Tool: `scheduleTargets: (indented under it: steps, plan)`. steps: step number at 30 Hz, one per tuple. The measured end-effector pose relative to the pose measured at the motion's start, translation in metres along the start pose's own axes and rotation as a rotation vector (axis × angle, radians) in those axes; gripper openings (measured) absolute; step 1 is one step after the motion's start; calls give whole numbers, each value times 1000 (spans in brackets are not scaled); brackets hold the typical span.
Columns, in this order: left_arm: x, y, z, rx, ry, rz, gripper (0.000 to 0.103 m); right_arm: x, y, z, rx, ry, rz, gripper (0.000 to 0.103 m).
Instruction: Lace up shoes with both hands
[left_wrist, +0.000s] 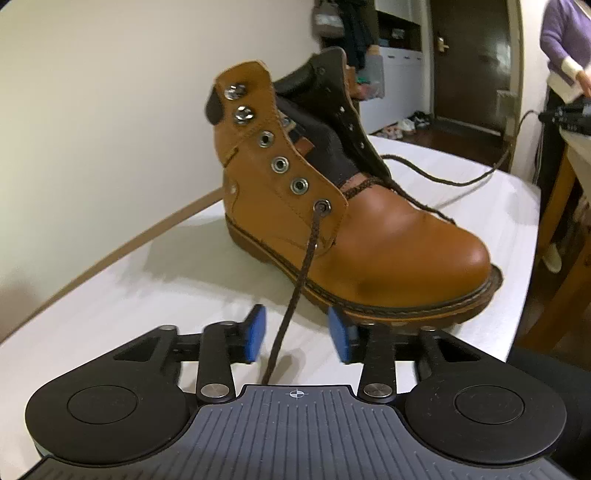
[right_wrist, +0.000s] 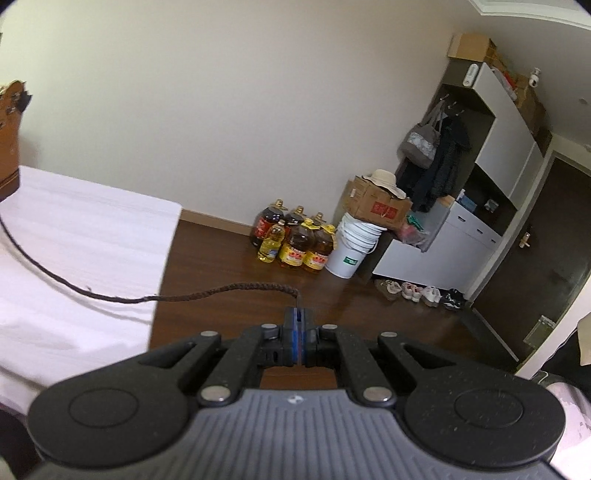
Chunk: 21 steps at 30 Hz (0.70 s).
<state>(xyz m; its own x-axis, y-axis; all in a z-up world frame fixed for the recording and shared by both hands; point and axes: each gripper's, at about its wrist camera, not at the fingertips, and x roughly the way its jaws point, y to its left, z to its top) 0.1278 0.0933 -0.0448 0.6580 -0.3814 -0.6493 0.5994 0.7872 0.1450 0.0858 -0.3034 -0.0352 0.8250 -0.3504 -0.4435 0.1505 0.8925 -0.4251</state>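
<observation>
We see a brown leather boot (left_wrist: 369, 243) standing upright on a table (left_wrist: 147, 295) covered with a white cloth, its toe pointing to the right and towards the left camera. The tongue is dark and the upper part is open. Only the lowest eyelet (left_wrist: 323, 205) has the dark brown lace (left_wrist: 295, 280) in it; the metal eyelets and hooks above it are empty.

From this eyelet one strand of the lace comes straight down towards us and passes between the blue pads (left_wrist: 256, 334) of the left gripper (left_wrist: 297, 321). The fingers stand wide apart here, and the strand runs in the gap without touching either pad, as far as we can tell. This gripper is low over the cloth, just beside the sole of the boot.

The other strand leaves the far side of the boot and runs over the cloth to the right. In the right wrist view we see the lace (right_wrist: 221, 290) cross the edge of the table (right_wrist: 92, 240) and hang in the air over the floor (right_wrist: 221, 266). Its end goes into the right gripper (right_wrist: 298, 314), whose fingers are pressed together on it. The boot (right_wrist: 9, 147) is only a small piece at the left edge of this view, well apart from this gripper.

Farther away, by the wall, stand some oil bottles (right_wrist: 295, 243), a white bucket (right_wrist: 351, 247) with a cardboard box (right_wrist: 376, 206) on top, and a tall cabinet (right_wrist: 498, 140). A few shoes (right_wrist: 413, 290) lie on the floor. In the left view a person in a purple sweater (left_wrist: 565, 40) stands at the right edge, near a dark door (left_wrist: 469, 66).
</observation>
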Motion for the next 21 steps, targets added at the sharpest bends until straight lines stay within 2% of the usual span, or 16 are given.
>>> scheduleTargets:
  steps: [3, 6, 9, 11, 16, 17, 21]
  plan:
    - [1, 0, -2, 2, 16, -11, 2, -4, 4, 2, -7, 6, -3, 2]
    - [-18, 5, -9, 7, -1, 34, 2, -5, 6, 4, -7, 6, -6, 2]
    - [-46, 22, -19, -22, -18, 117, 2, -8, 10, 6, -11, 1, -6, 2]
    - [-68, 40, -29, -42, -3, 212, 2, -5, 11, 6, -13, -2, -7, 2]
    - [-116, 73, -59, -127, 23, 344, 2, -8, 15, 7, 4, -13, 4, 2]
    - [-121, 76, -64, -149, 25, 347, 2, -9, 16, 7, 5, -15, 6, 2]
    - [-119, 63, -73, -131, 48, 340, 2, -9, 23, 9, -6, -20, 26, 2]
